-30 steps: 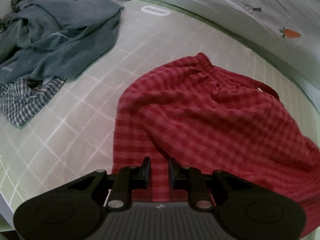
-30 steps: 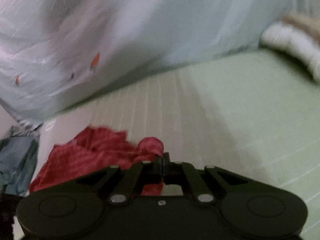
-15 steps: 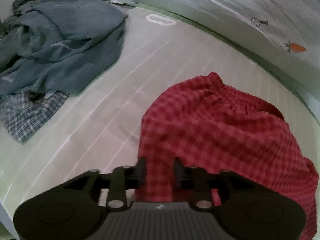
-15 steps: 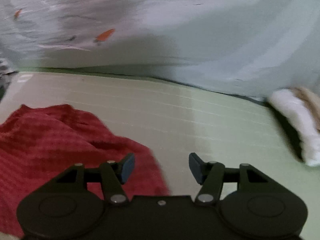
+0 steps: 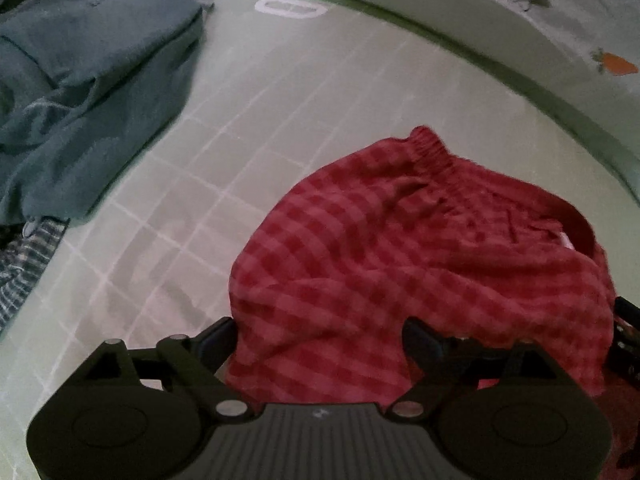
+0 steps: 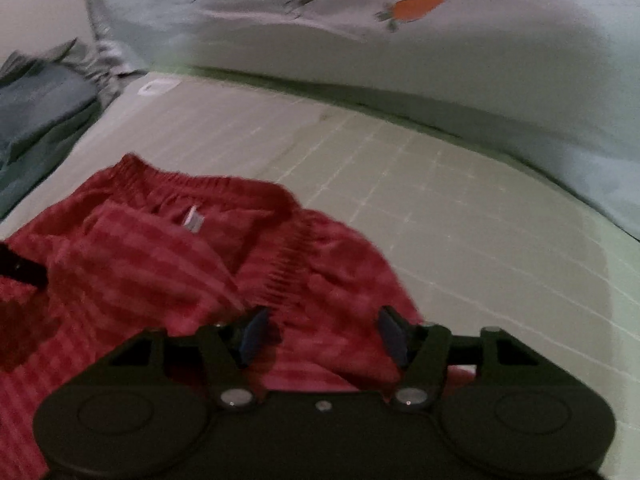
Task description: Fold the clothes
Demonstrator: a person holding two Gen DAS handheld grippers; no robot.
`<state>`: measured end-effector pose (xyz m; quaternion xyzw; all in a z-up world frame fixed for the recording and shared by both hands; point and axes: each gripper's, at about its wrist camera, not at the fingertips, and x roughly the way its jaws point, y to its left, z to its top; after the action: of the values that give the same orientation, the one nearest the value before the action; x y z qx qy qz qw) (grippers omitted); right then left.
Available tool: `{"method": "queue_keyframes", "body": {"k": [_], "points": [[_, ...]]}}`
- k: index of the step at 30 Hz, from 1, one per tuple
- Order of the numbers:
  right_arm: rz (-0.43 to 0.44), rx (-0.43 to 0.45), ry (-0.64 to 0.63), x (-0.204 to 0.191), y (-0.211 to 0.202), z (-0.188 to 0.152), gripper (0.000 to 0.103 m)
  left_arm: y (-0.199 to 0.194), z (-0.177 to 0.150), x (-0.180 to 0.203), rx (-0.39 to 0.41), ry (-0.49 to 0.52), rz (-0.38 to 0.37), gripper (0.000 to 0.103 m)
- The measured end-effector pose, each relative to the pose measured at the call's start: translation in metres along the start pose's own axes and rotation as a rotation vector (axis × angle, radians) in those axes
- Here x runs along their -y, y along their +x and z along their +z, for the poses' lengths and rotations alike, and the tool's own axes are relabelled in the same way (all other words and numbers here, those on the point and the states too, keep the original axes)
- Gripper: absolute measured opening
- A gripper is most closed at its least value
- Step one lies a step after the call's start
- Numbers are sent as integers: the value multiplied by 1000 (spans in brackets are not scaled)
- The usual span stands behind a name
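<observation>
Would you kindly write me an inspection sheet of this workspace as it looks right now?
Surface: pale green gridded mat, bare between garments.
Job's things: red checked shorts, crumpled, elastic waistband on the far side, white label showing inside.
Clutter: teal garment heaped far left; blue plaid fabric tucked under its near edge.
Grippers: left gripper jaws open over the near edge of the shorts; right gripper jaws open above the shorts; neither grips cloth.
Cables: nothing seen.
Surroundings: pale bedding with carrot print rises along the mat's far edge.
</observation>
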<state>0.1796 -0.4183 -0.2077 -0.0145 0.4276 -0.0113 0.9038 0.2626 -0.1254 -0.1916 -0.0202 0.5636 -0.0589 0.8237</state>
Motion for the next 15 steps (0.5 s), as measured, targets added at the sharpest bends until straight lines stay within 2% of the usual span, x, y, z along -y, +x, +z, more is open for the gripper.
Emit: {"method": "queue_keyframes", "body": {"k": [2, 5, 6, 7, 8, 10, 11, 13, 15], "points": [[19, 7, 11, 2, 1, -2, 56, 3, 0, 1, 1, 8, 9, 95], [74, 13, 51, 10, 1, -1, 37, 5, 0, 3, 5, 22, 25, 97], [84, 14, 41, 10, -1, -1, 27, 6, 0, 4, 6, 26, 30, 98], [94, 15, 28, 9, -2, -1, 10, 6, 0, 4, 6, 28, 35, 99], [99, 16, 17, 9, -3, 0, 2, 7, 0, 5, 7, 29, 38, 100], [108, 19, -5, 8, -5, 4, 1, 8, 1, 6, 7, 31, 44, 101], [135, 49, -17, 11, -10, 6, 1, 9, 2, 6, 7, 32, 46, 102], [151, 121, 72, 28, -23, 18, 1, 9, 2, 5, 8, 36, 49, 102], [167, 209, 261, 59, -34, 27, 1, 9, 2, 4, 11, 38, 48, 102]]}}
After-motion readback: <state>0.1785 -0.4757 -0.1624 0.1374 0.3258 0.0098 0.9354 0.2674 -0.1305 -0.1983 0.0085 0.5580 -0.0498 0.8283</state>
